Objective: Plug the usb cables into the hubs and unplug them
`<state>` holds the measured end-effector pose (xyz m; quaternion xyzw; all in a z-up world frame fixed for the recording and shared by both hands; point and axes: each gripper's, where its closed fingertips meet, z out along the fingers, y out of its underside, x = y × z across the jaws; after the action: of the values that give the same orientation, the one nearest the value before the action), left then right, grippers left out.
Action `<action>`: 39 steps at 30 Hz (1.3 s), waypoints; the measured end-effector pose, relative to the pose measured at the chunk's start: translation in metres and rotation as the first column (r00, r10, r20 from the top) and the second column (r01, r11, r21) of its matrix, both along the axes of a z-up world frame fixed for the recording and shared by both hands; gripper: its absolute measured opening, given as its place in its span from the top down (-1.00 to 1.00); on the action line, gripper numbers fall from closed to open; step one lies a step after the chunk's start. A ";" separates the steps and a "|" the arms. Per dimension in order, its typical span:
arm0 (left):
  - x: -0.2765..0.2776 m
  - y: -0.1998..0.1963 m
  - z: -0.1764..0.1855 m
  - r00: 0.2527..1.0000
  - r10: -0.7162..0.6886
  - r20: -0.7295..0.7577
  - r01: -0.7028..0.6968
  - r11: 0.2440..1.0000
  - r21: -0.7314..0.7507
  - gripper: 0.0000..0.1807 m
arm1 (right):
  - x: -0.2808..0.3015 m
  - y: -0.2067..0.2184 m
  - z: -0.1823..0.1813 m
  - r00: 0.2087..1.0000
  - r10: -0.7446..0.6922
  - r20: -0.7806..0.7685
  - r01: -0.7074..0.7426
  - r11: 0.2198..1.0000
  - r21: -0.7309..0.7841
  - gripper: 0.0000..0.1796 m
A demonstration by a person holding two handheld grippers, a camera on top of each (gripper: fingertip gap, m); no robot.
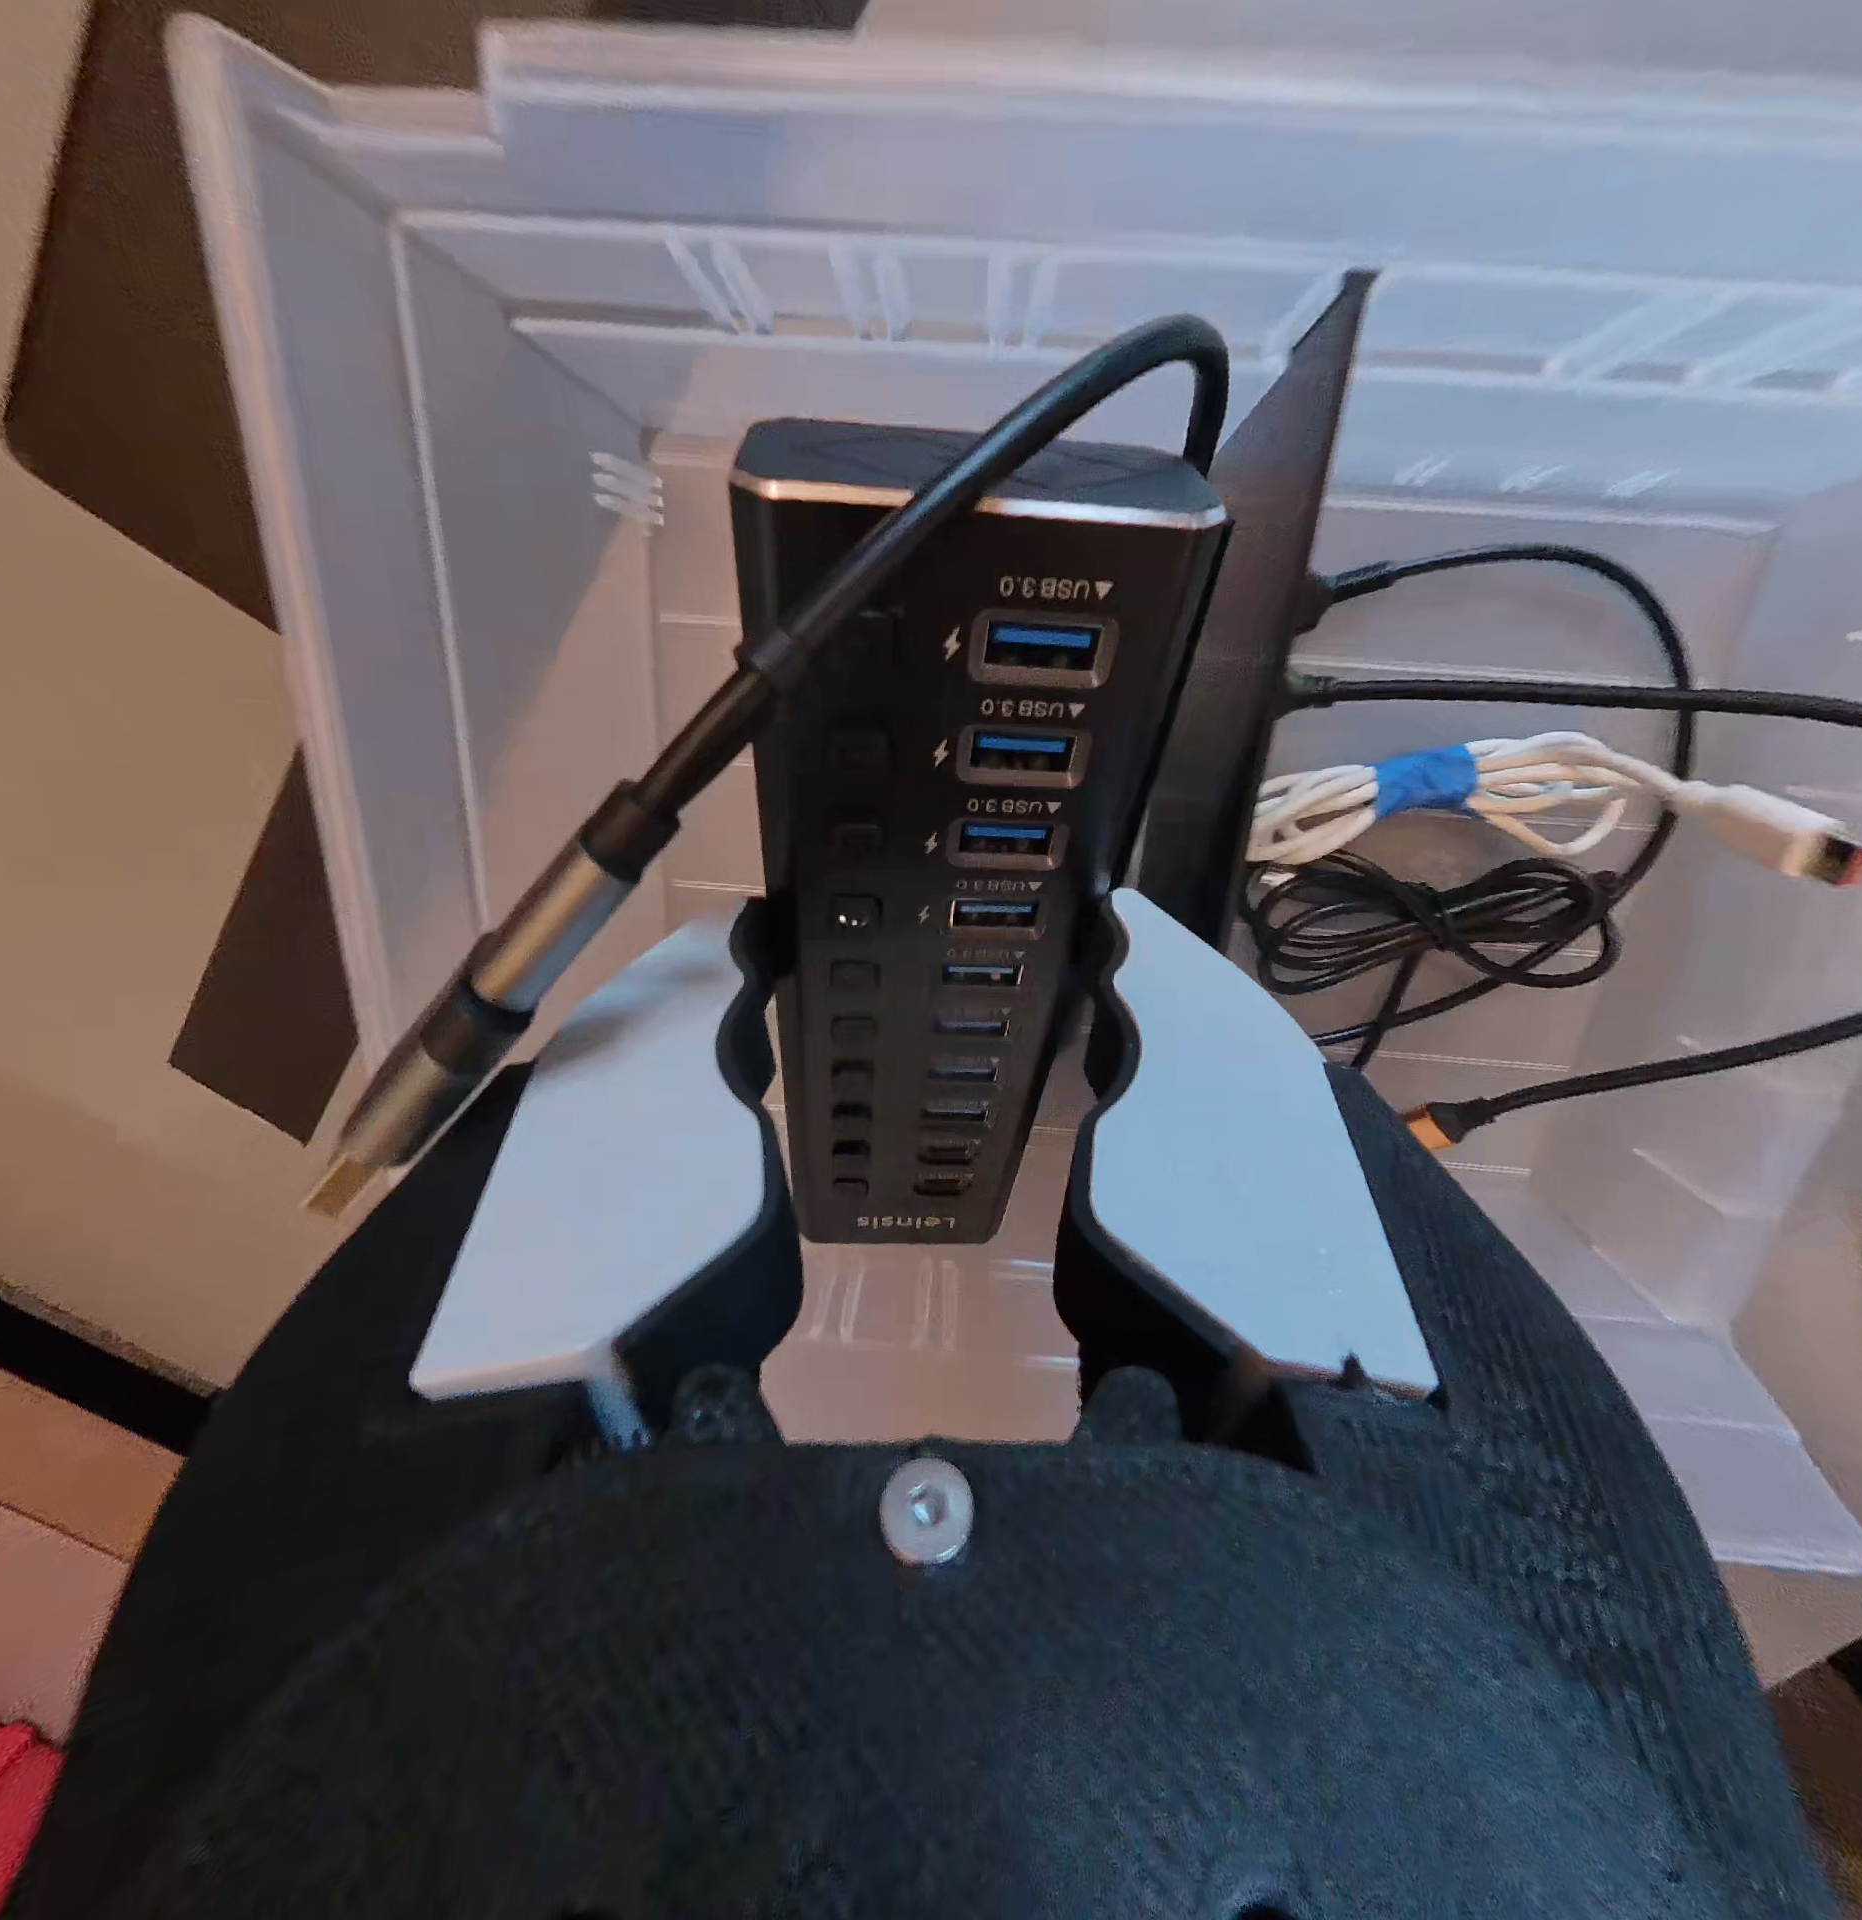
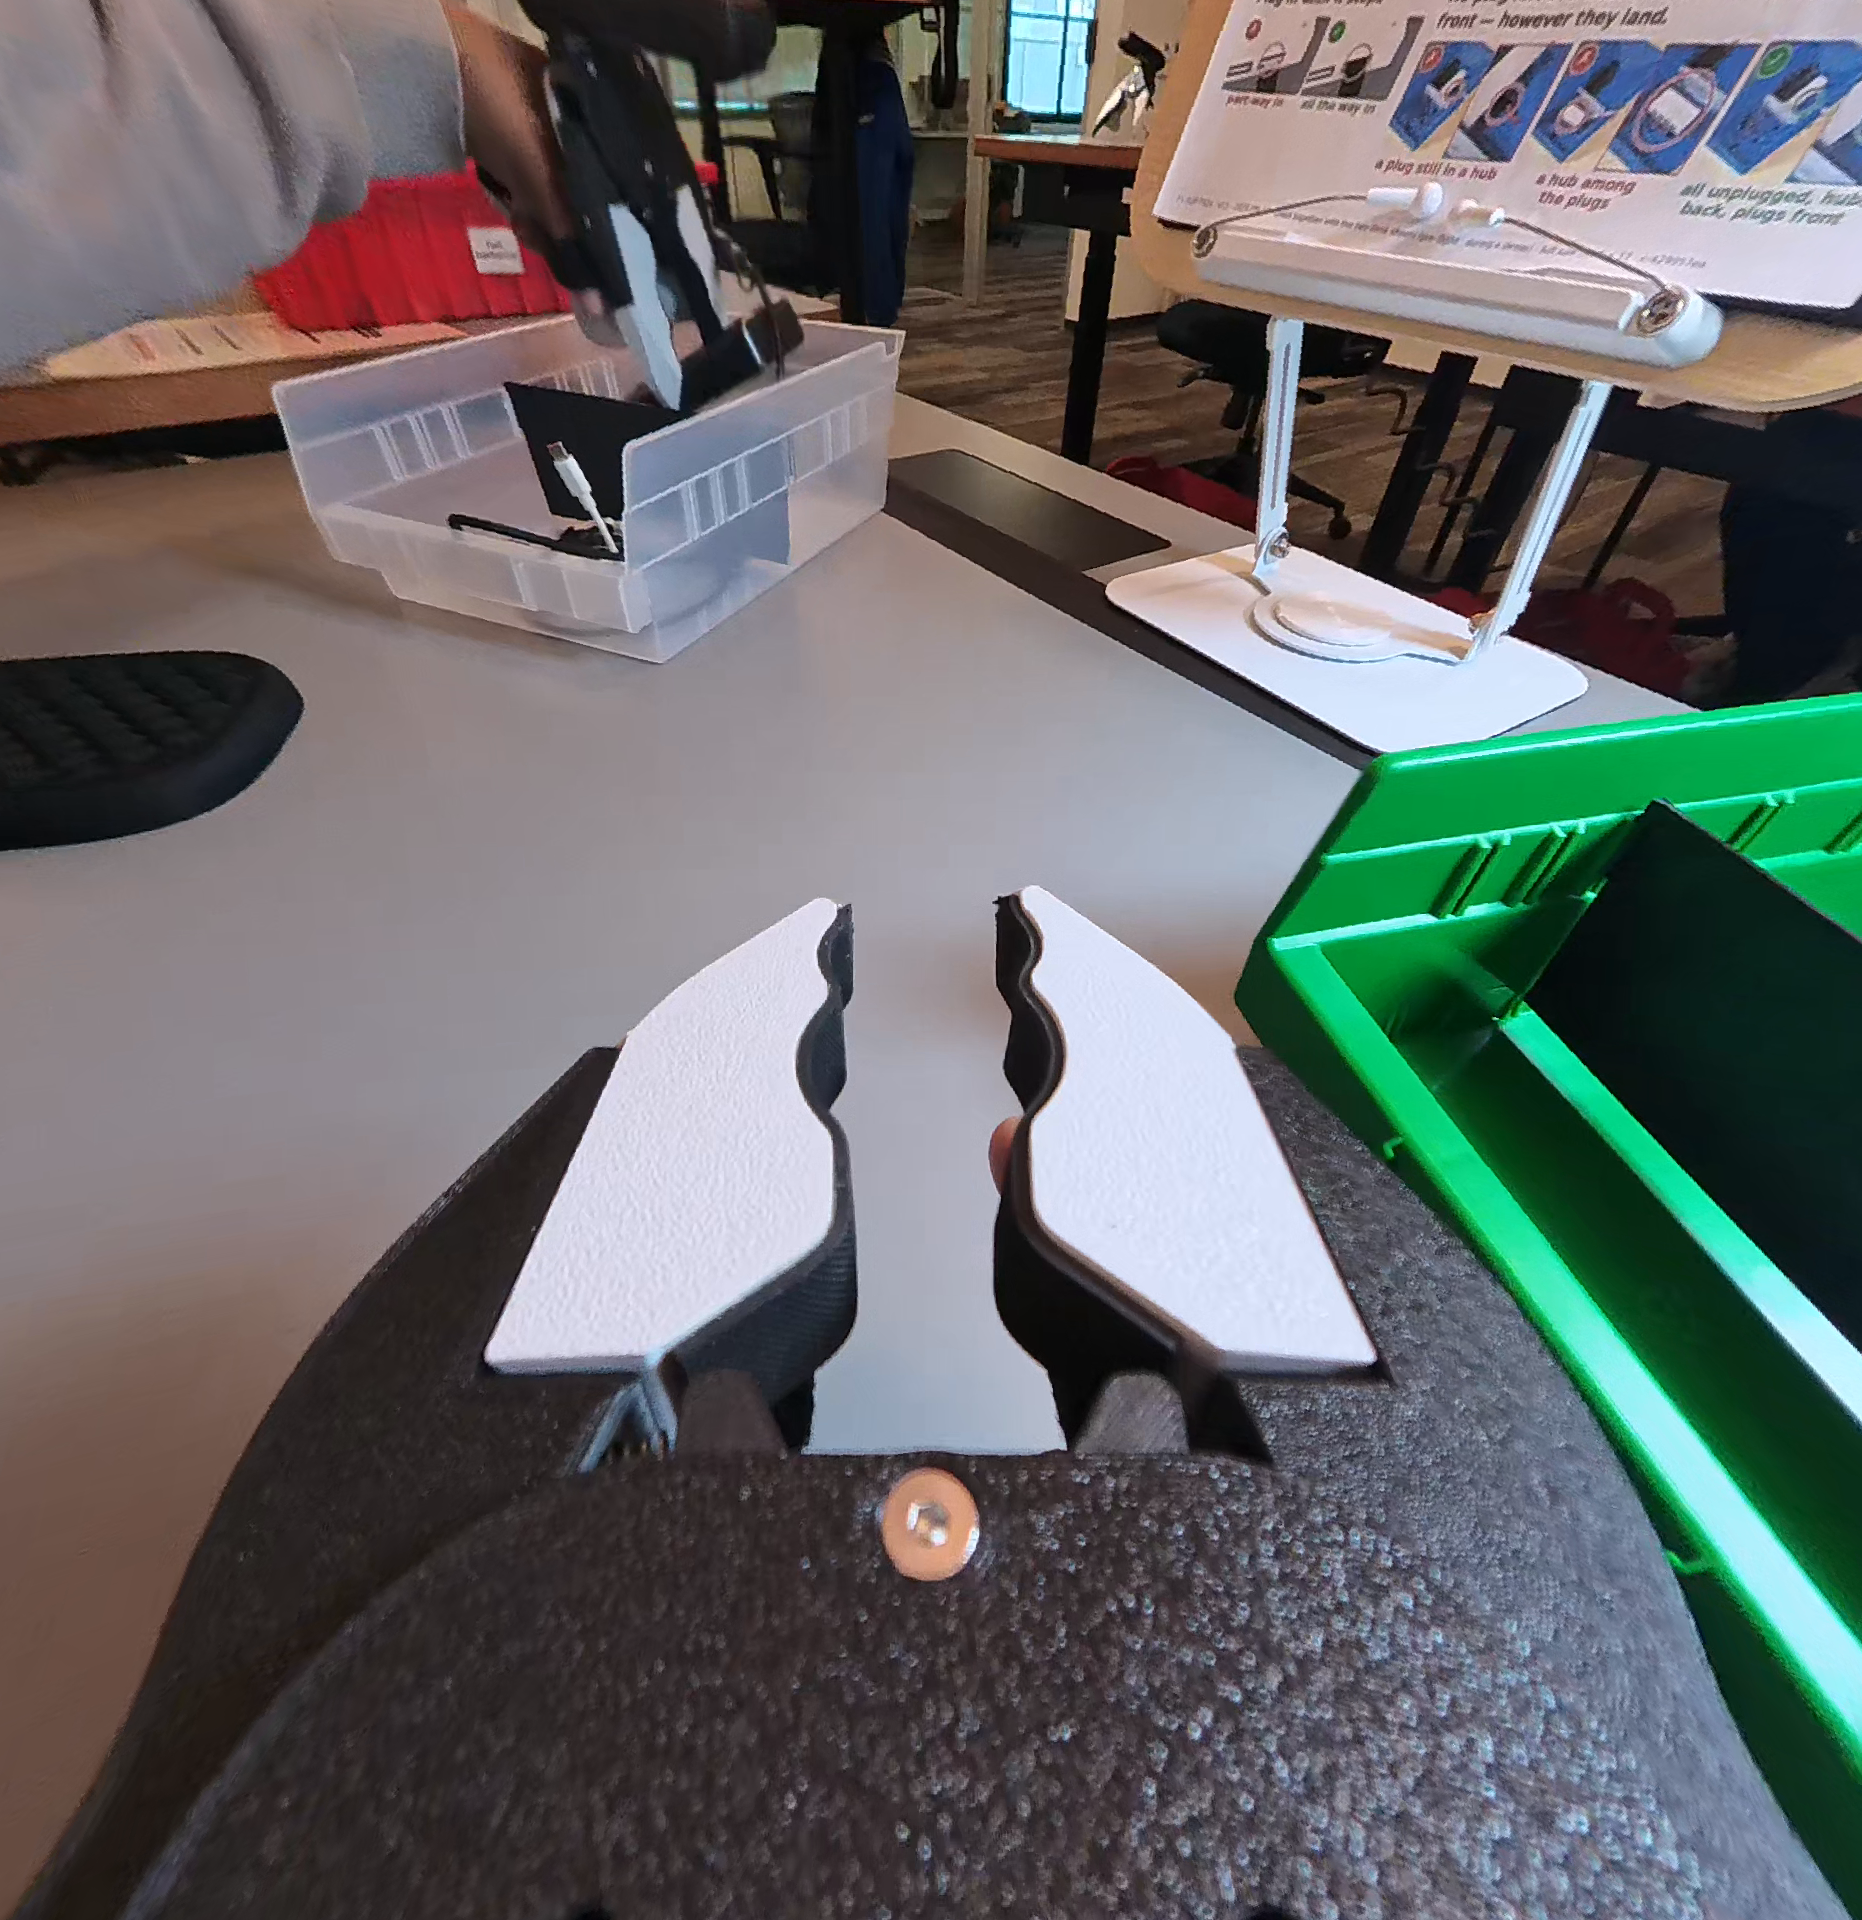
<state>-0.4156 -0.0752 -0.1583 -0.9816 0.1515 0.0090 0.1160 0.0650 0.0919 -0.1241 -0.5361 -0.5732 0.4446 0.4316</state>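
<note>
- The left tongs [image 1: 922,935] clamp a black multi-port USB hub [image 1: 984,831] by its sides, held over a clear plastic bin [image 1: 1529,1195]; its own cable [image 1: 802,623] loops toward 8 o'clock, plug unconnected
- Loose cables [image 1: 1426,810] lie in the bin at 3 o'clock
- The right tongs [image 2: 925,935] hover over the grey desk [image 2: 594,883], narrowly parted and holding nothing; a green bin [image 2: 1529,1039] sits at 3 o'clock

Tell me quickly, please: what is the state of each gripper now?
Left gripper: shut on the black USB hub, over the clear bin.
Right gripper: open, holding nothing, over the grey table.
</note>
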 end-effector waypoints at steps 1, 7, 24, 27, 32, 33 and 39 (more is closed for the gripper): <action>0.002 0.000 0.008 1.000 0.002 0.011 -0.003 0.999 0.034 0.34 | 0.000 -0.001 -0.001 1.000 0.005 0.003 -0.005 1.000 0.004 0.70; 0.003 -0.003 0.048 1.000 0.030 0.004 -0.031 0.986 0.165 0.34 | -0.001 -0.007 -0.002 1.000 0.020 0.008 -0.020 1.000 0.009 0.70; -0.002 -0.051 0.061 0.625 -0.617 -0.478 0.049 0.642 -0.765 0.35 | -0.002 -0.014 -0.009 0.997 0.061 0.039 -0.060 0.998 -0.016 0.70; 0.004 -0.060 0.064 0.632 -0.634 -0.445 0.048 0.606 -0.794 0.35 | -0.001 -0.014 -0.010 0.997 0.062 0.044 -0.062 0.998 -0.003 0.70; 0.032 -0.081 0.067 0.790 -0.501 -0.354 0.118 0.691 -0.713 0.35 | 0.001 -0.014 -0.008 0.997 0.067 0.036 -0.068 0.998 0.001 0.71; 0.040 -0.085 0.068 0.828 -0.458 -0.322 0.135 0.721 -0.680 0.35 | 0.001 -0.014 -0.008 0.997 0.070 0.034 -0.070 0.998 -0.003 0.71; 0.094 -0.068 0.084 0.948 -0.293 -0.125 0.252 0.930 -0.267 0.35 | 0.000 -0.020 -0.003 0.996 0.091 0.011 -0.091 0.996 -0.007 0.71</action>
<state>-0.3214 -0.1432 -0.0740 -0.9536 0.2954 0.0541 -0.0202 0.0650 0.0723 -0.1267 -0.5134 -0.5981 0.4625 0.4060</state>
